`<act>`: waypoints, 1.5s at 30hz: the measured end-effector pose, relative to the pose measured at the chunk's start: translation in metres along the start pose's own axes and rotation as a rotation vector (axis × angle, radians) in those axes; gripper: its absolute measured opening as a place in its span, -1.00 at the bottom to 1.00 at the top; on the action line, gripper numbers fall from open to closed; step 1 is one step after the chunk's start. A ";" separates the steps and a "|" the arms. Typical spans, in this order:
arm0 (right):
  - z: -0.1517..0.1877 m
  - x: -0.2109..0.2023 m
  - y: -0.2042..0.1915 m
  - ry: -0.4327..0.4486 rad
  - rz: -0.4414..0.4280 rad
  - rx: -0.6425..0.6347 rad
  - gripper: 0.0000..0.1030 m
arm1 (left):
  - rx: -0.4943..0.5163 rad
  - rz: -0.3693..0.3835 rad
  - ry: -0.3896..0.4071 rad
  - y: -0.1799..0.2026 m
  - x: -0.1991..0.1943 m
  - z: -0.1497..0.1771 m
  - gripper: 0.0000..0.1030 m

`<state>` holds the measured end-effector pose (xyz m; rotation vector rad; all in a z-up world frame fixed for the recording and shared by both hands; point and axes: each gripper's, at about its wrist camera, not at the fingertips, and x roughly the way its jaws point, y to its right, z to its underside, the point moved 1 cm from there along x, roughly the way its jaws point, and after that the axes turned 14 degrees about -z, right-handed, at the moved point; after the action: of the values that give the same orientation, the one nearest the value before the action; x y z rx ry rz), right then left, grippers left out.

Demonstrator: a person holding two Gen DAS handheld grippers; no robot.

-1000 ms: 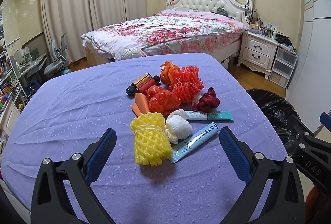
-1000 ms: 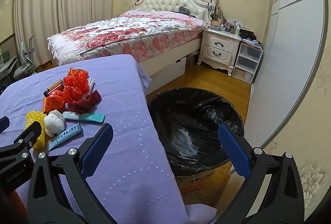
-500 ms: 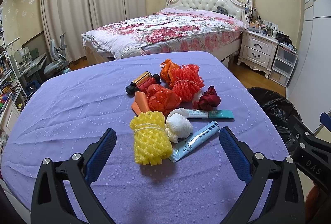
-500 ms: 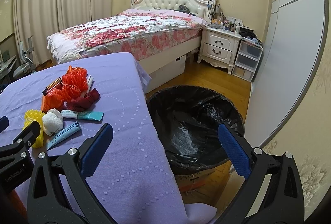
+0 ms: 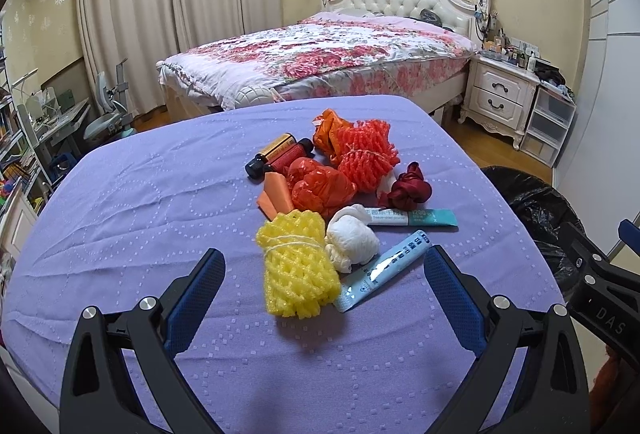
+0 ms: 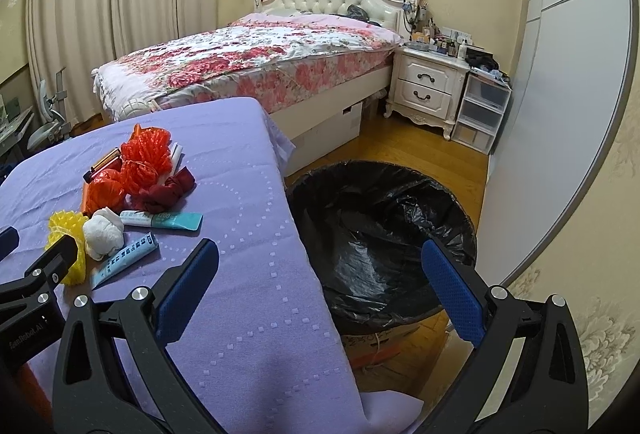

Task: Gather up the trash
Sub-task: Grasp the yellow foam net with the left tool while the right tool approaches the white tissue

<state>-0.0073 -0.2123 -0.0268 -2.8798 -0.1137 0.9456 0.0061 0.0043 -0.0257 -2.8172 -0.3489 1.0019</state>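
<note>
A heap of trash lies on the purple-covered table [image 5: 120,218]: a yellow foam net [image 5: 296,266], a white wad [image 5: 352,240], a blue tube [image 5: 384,270], a teal tube [image 5: 412,216], red and orange foam nets [image 5: 366,153], a red plastic bag [image 5: 320,187], a dark red wad [image 5: 410,187] and small bottles [image 5: 280,153]. My left gripper [image 5: 324,290] hangs open just short of the yellow net, holding nothing. My right gripper [image 6: 320,278] is open and empty, over the table's right edge beside the black-lined trash bin [image 6: 384,234]. The heap [image 6: 132,177] sits to its left.
A bed with a floral cover [image 5: 320,53] stands behind the table. A white nightstand [image 6: 428,89] and plastic drawers [image 6: 480,109] line the right wall. Wood floor [image 6: 400,141] lies around the bin. A desk and chair [image 5: 80,113] stand at far left.
Both grippers have shifted very slightly; the heap sits a touch higher in the left view. Both stay open and nothing on the table has moved.
</note>
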 end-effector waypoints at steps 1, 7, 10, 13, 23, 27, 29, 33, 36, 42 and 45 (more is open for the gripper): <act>0.001 0.002 0.000 -0.006 -0.004 0.002 0.92 | 0.001 -0.002 -0.003 -0.002 0.002 0.003 0.88; 0.002 0.005 -0.004 -0.030 -0.029 0.015 0.92 | -0.004 -0.018 -0.050 -0.018 0.015 0.013 0.87; 0.007 0.005 -0.007 -0.042 -0.043 0.020 0.92 | -0.005 -0.025 -0.064 -0.023 0.016 0.019 0.87; 0.007 0.006 -0.007 -0.052 -0.056 0.023 0.78 | -0.007 -0.027 -0.073 -0.025 0.017 0.017 0.87; 0.008 0.014 -0.006 -0.108 -0.090 0.045 0.47 | 0.012 -0.024 -0.090 -0.024 0.021 0.009 0.78; 0.005 0.016 -0.007 -0.112 -0.089 0.042 0.47 | 0.019 -0.014 -0.118 -0.026 0.024 0.009 0.39; 0.004 0.018 -0.007 -0.118 -0.091 0.040 0.47 | 0.018 -0.013 -0.120 -0.028 0.024 0.009 0.39; 0.004 0.019 -0.011 -0.127 -0.097 0.033 0.47 | 0.024 0.024 -0.126 -0.026 0.027 0.007 0.13; 0.004 0.021 -0.015 -0.132 -0.100 0.023 0.47 | 0.022 0.061 -0.144 -0.025 0.030 0.008 -0.07; 0.002 0.020 -0.023 -0.132 -0.109 0.004 0.47 | 0.033 0.068 -0.110 -0.028 0.021 0.007 -0.14; -0.001 0.020 -0.031 -0.129 -0.121 -0.014 0.47 | 0.032 0.066 -0.100 -0.035 0.016 0.007 -0.14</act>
<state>0.0077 -0.1795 -0.0338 -2.7853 -0.3023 1.1109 0.0079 0.0431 -0.0337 -2.7730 -0.2500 1.1545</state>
